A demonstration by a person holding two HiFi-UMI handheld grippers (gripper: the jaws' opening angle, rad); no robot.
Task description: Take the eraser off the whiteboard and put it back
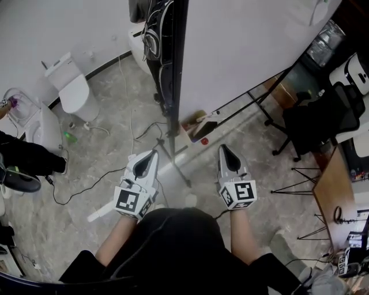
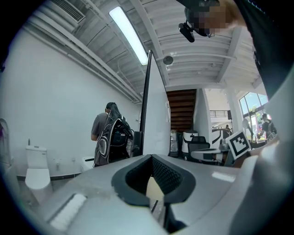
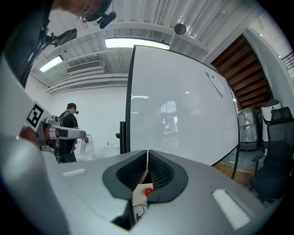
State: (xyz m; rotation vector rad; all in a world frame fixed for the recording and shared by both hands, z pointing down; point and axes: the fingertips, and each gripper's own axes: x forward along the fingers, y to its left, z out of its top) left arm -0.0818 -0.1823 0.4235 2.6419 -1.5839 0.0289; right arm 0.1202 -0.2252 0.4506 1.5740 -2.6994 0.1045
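Observation:
The whiteboard stands on its frame ahead of me, and it fills the right gripper view. High on its right side sticks a small pale oblong thing, probably the eraser; the head view shows it at the board's far end. My right gripper is held level in front of the board, well short of it, with its jaws shut on nothing. Facing the board's left edge, my left gripper also looks shut and empty.
A cardboard box with a red thing beside it lies at the board's foot. Cables trail over the floor. A toilet stands at the left, a black office chair and a wooden table at the right. A person with a backpack stands beyond the board.

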